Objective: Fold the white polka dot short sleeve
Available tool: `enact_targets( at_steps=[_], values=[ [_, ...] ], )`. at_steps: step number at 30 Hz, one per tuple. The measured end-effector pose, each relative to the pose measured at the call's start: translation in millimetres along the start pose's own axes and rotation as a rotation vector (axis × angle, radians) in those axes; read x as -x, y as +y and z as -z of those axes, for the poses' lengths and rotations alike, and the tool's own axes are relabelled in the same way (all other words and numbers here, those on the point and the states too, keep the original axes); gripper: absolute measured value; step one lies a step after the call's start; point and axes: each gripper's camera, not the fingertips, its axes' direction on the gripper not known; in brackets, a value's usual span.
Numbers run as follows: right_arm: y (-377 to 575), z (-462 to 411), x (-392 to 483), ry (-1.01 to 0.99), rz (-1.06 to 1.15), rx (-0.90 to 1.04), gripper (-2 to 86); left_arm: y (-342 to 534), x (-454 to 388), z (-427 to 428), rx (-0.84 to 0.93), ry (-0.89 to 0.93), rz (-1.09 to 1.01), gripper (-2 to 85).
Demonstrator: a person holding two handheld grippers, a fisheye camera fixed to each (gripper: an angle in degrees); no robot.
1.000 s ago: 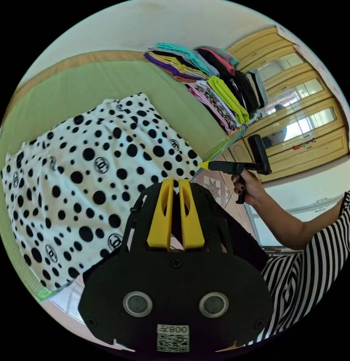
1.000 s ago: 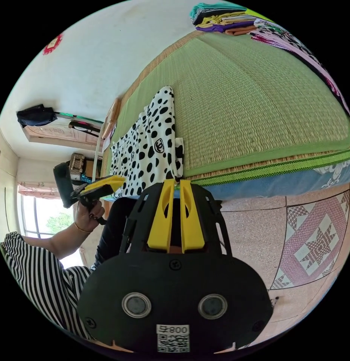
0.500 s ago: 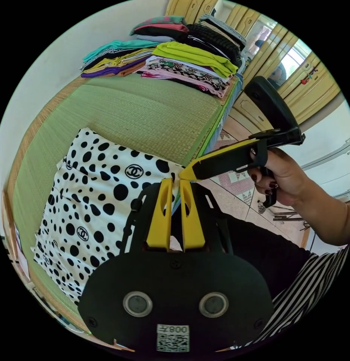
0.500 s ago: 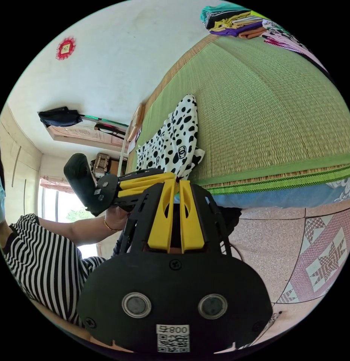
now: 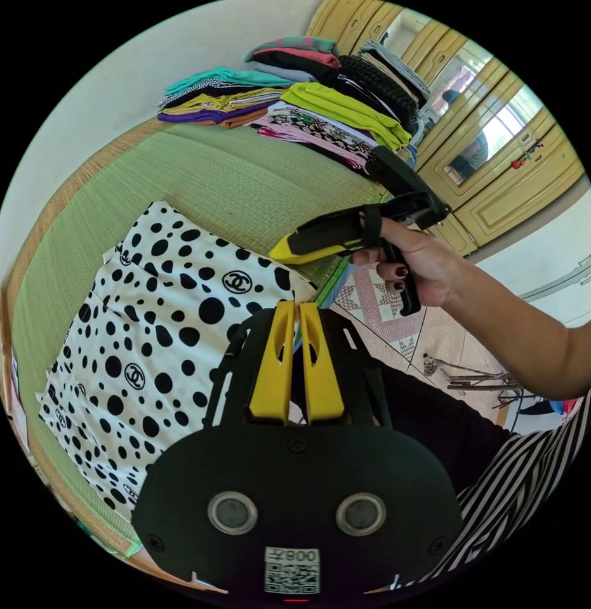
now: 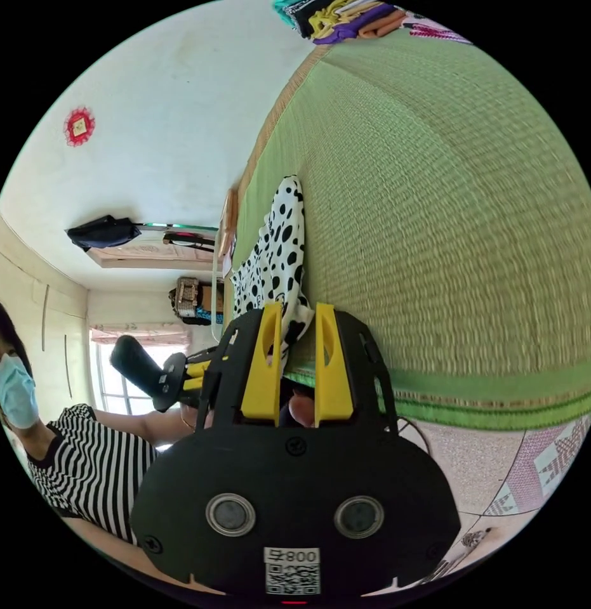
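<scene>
The polka dot shirt (image 5: 155, 330) lies flat on the green mat (image 5: 232, 184), piles of folded clothes (image 5: 308, 108) beyond. The left gripper (image 5: 295, 311) is clenched empty at the shirt's corner; the right gripper (image 6: 294, 317) gapes around that corner.

You are working over a coarse woven green straw mat (image 5: 232, 184), rough and matt, on which the white polka dot short sleeve (image 5: 149, 330) lies as soft, smooth cloth. Your left gripper (image 5: 297, 311) and right gripper (image 6: 298, 311) are both matt black plastic bodies with smooth yellow plastic jaws. Beyond you see a stack of folded coloured cloth garments (image 5: 308, 101), glossy yellow wooden cabinet doors (image 5: 498, 171) and a speckled polished tile floor (image 6: 473, 463).
</scene>
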Motion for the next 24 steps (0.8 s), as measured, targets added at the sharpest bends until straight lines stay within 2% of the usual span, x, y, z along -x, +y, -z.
enact_targets(
  at_steps=[24],
  values=[
    [-177.3,-51.0,7.7,-0.165,0.030,0.128,7.0,-2.9,5.7,8.5,-0.068,0.106,0.078,1.3]
  ],
)
